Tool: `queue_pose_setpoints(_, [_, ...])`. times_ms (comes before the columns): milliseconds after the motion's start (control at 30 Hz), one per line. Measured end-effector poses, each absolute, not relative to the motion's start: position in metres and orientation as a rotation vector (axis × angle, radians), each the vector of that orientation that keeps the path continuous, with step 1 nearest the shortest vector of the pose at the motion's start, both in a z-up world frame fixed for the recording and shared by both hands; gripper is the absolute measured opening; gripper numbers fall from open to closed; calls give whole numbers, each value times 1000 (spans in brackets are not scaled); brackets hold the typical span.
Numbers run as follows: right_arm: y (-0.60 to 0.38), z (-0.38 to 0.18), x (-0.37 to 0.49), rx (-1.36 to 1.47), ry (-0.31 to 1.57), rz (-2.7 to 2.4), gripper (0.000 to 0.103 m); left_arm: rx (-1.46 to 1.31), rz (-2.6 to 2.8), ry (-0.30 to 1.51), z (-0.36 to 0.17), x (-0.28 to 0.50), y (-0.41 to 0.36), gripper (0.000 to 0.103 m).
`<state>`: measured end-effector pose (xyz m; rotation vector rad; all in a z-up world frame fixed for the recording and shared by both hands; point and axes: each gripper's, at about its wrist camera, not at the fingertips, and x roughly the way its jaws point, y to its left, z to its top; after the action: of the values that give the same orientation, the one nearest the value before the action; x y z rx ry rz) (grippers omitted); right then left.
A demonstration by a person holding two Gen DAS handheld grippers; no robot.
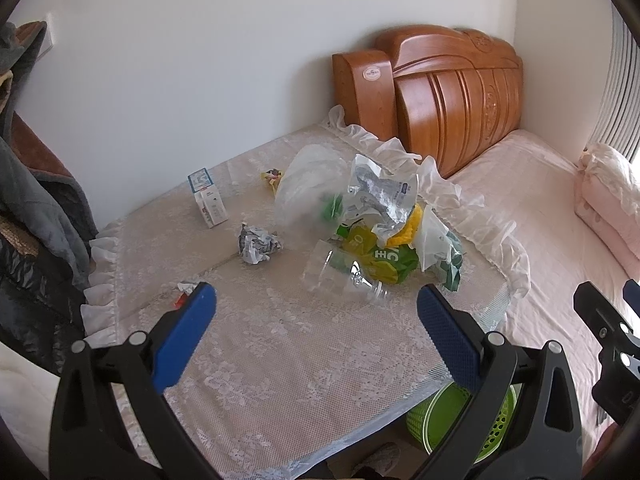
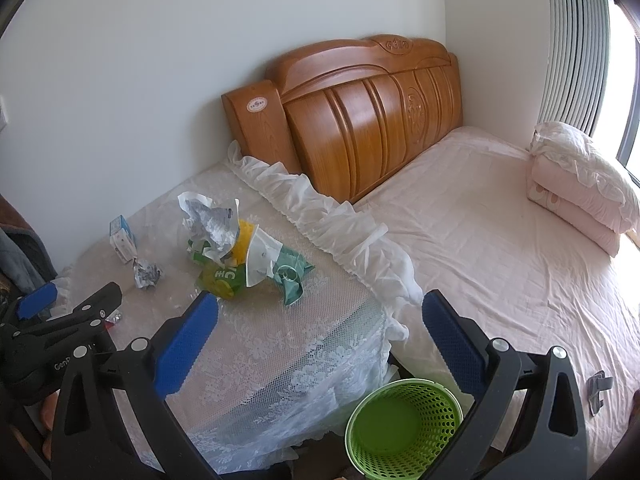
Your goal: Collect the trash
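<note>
A heap of crumpled wrappers [image 1: 376, 220] [image 2: 236, 248] lies on the lace-covered table [image 1: 280, 360], silver, yellow and green among them. A clear plastic cup [image 1: 340, 276] lies on its side in front of the heap, and a clear bag [image 1: 308, 184] sits behind it. To the left are a ball of paper [image 1: 258, 242] [image 2: 147, 274], a small white-blue box [image 1: 208, 198] [image 2: 122, 238] and a tiny red-white wrapper [image 1: 184, 292]. My left gripper [image 1: 316, 290] [image 2: 76, 294] hovers open just short of the cup. My right gripper [image 2: 320, 298] [image 1: 600, 312] is open over the table's right corner. A green mesh basket [image 2: 400, 424] [image 1: 448, 412] stands on the floor below.
A bed with a pink sheet [image 2: 500, 260] adjoins the table on the right, with a wooden headboard [image 2: 360, 120] and a folded pink quilt [image 2: 580, 192]. Dark clothing [image 1: 36, 200] hangs at the left. A small grey item [image 2: 598, 390] lies on the bed.
</note>
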<state>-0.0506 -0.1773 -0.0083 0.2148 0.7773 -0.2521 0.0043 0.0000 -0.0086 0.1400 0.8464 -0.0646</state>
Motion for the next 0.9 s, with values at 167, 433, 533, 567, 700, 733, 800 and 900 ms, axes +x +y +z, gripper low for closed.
queue_pose_setpoints(167, [-178,-6,-50,216,779,-253,101,141,-65,847,-9,4,-1,97])
queue_pose_setpoints(433, [-177,-7,-49,214,782,-252,101,141,-66,846,-8,4,-1,97])
queue_pose_setpoints(533, [-178,-8,-50,214,784,-251,101,142,-66,846,-8,4,0,97])
queue_pose_setpoints(567, [-178,-7,-49,214,785,-252,101,142,-66,846,-8,4,0,97])
queue_pose_setpoints(700, [-178,-7,-49,214,785,-251,101,141,-66,847,-8,4,0,97])
queue_pose_setpoints(733, [-178,-8,-50,214,786,-251,101,141,-66,848,-8,4,-1,97])
queue_pose_setpoints(800, [-178,-7,-49,213,786,-251,101,142,-66,847,-8,4,-1,97])
queue_pose_setpoints(900, [-178,-8,-50,214,786,-251,101,141,-67,848,-8,4,0,97])
